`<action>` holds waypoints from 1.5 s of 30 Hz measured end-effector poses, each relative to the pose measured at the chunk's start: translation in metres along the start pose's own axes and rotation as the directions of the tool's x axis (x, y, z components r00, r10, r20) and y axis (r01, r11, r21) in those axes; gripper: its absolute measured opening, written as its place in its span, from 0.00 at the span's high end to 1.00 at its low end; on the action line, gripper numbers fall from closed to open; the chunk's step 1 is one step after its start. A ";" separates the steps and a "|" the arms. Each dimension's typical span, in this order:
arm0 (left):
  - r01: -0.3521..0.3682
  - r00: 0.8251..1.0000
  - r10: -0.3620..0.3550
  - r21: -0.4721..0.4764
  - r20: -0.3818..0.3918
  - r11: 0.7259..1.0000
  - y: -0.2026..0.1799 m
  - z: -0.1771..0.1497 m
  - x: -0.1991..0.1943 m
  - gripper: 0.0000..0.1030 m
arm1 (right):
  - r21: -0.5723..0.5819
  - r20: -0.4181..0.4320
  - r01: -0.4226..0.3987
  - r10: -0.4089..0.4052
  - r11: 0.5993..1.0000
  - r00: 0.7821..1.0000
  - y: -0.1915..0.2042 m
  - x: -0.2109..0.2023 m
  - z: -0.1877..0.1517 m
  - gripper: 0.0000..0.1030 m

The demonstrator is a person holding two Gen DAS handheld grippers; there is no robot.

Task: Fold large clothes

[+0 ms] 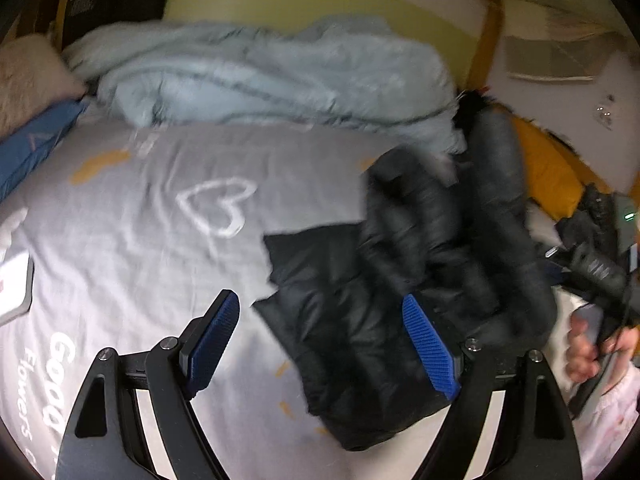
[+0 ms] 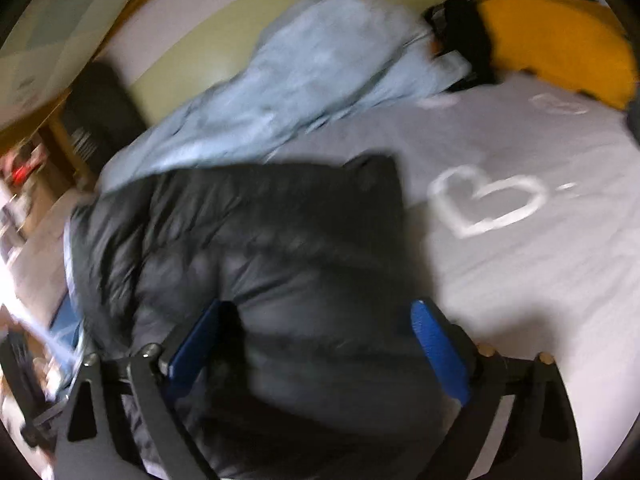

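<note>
A black puffer jacket (image 1: 404,280) lies crumpled on the grey bed sheet (image 1: 140,220), to the right in the left wrist view. My left gripper (image 1: 322,346) hangs open above its lower left corner, the right fingertip (image 1: 430,348) over the jacket and the left one over bare sheet. In the right wrist view the jacket (image 2: 260,248) fills the middle, and my right gripper (image 2: 318,346) stands open just above it; its pads press on nothing. The picture is blurred. The right gripper's black body (image 1: 596,268) and the hand (image 1: 588,354) holding it show at the left view's right edge.
A pale blue blanket (image 1: 260,76) is bunched along the far side of the bed by the wall. A yellow pillow (image 2: 560,44) lies at the far right and a blue item (image 1: 32,148) at the left edge. White hearts (image 2: 484,200) are printed on the sheet.
</note>
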State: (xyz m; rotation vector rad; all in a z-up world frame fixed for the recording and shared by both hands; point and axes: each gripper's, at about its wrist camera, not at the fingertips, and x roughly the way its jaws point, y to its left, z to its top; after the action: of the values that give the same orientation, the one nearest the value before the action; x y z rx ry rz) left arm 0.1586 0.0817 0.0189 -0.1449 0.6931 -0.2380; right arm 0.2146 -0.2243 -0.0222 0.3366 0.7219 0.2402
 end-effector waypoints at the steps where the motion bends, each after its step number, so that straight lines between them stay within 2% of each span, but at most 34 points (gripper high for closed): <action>1: 0.011 1.000 -0.011 0.005 0.018 1.000 -0.002 0.001 -0.004 0.17 | -0.034 0.000 -0.001 0.001 0.999 1.000 0.007 -0.002 -0.006 0.10; 4: 0.069 0.996 -0.069 0.011 0.062 0.998 -0.008 0.003 -0.016 0.13 | -0.160 -0.025 -0.040 0.036 0.986 0.999 0.032 -0.001 -0.019 0.10; 8: 0.109 0.990 -0.112 0.029 0.090 0.994 -0.015 0.005 -0.028 0.08 | -0.324 -0.046 -0.057 0.045 0.944 0.998 0.062 -0.003 -0.036 0.10; 11: 0.069 0.993 -0.073 0.047 0.088 0.997 -0.022 0.006 -0.025 0.06 | -0.390 -0.065 -0.070 0.048 0.918 0.997 0.077 -0.004 -0.050 0.10; 13: 0.010 0.998 -0.013 0.040 0.065 0.999 -0.023 0.004 -0.014 0.05 | -0.411 -0.073 -0.088 0.063 0.907 0.995 0.081 -0.003 -0.055 0.09; 15: -0.056 0.998 0.056 0.009 0.033 0.998 -0.016 0.001 0.002 0.05 | -0.430 -0.056 -0.072 0.053 0.900 0.997 0.086 -0.004 -0.059 0.10; 17: -0.080 0.997 0.079 -0.038 -0.006 0.996 -0.006 -0.002 0.017 0.03 | -0.418 -0.038 -0.062 0.051 0.906 0.998 0.082 -0.006 -0.058 0.10; 20: -0.090 0.995 0.085 -0.093 -0.051 0.992 0.007 -0.007 0.032 0.02 | -0.345 0.006 -0.037 0.042 0.938 0.999 0.071 -0.016 -0.054 0.10; 24: -0.146 0.988 0.142 -0.073 -0.059 0.987 0.007 -0.011 0.035 0.01 | -0.216 0.122 0.082 -0.056 0.973 0.991 0.041 -0.032 -0.037 0.08; 26: -0.154 0.987 0.150 -0.070 -0.062 0.986 0.004 -0.013 0.033 0.01 | -0.127 0.115 0.113 -0.099 0.985 0.988 0.020 -0.031 -0.028 0.07; 28: -0.151 0.987 0.146 -0.077 -0.069 0.986 0.004 -0.014 0.032 0.01 | 0.003 0.061 0.069 -0.069 0.998 0.996 -0.011 -0.024 -0.020 0.07; 31: -0.138 0.989 0.130 -0.106 -0.077 0.985 0.007 -0.015 0.031 0.01 | 0.153 0.014 -0.006 0.004 0.988 1.000 -0.040 -0.013 -0.023 0.07; 33: -0.126 0.990 0.117 -0.125 -0.076 0.984 0.007 -0.014 0.029 0.01 | 0.219 -0.022 -0.109 0.117 0.970 0.993 -0.049 -0.003 -0.030 0.07; 34: -0.123 0.991 0.114 -0.127 -0.073 0.984 0.006 -0.014 0.027 0.01 | 0.237 -0.052 -0.175 0.193 0.956 0.980 -0.050 0.004 -0.034 0.07; 35: -0.121 0.991 0.113 -0.125 -0.070 0.985 0.006 -0.013 0.026 0.01 | 0.234 -0.070 -0.203 0.225 0.951 0.972 -0.046 0.010 -0.034 0.07; 36: -0.119 0.991 0.112 -0.121 -0.067 0.985 0.005 -0.013 0.025 0.01 | 0.213 -0.073 -0.201 0.221 0.956 0.973 -0.042 0.010 -0.034 0.06; 41: -0.119 0.991 0.111 -0.122 -0.072 0.985 0.004 -0.014 0.024 0.01 | 0.054 -0.061 -0.140 0.143 0.989 0.988 -0.014 0.002 -0.034 0.07; 45: -0.043 0.999 0.037 -0.163 -0.040 0.986 0.003 -0.012 0.015 0.01 | -0.055 -0.047 -0.067 0.065 0.996 0.997 0.008 -0.004 -0.037 0.07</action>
State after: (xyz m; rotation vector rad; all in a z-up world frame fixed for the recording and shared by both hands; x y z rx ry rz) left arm 0.1621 0.0800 0.0001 -0.2838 0.7513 -0.1449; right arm 0.1855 -0.2096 -0.0429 0.3017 0.7480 0.3312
